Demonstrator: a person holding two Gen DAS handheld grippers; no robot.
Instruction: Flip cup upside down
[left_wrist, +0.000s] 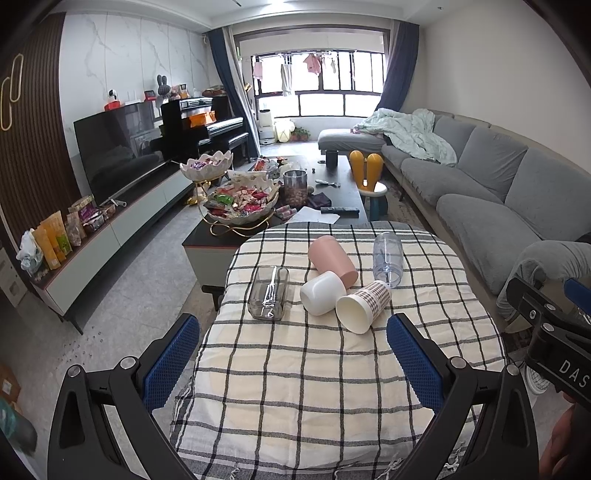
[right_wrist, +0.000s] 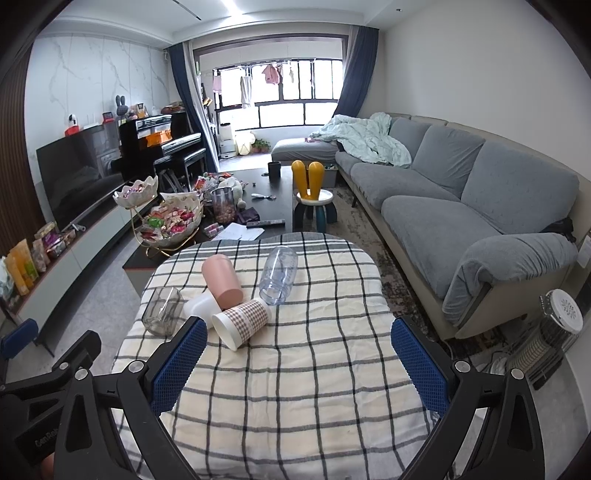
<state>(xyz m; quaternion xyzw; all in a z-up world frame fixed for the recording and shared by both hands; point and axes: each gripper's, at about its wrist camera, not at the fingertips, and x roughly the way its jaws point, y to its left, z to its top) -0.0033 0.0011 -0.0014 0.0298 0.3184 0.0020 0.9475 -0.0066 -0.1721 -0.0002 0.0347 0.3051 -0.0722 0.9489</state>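
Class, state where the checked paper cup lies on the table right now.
In both views the checked paper cup lies on its side mid-table on the plaid tablecloth, mouth toward the cameras, between the white cup and clear bottle.

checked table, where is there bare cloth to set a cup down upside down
The near half of the checked cloth is bare, from the plaid cup back to both open claws, left claw and right claw. The right strip beyond the clear bottle is also free. The far left is crowded: glass, white cup and pink cup clustered together.

Grey sofa (right_wrist: 461, 199) faces a television (left_wrist: 118, 155) below a bright window (right_wrist: 280, 96).
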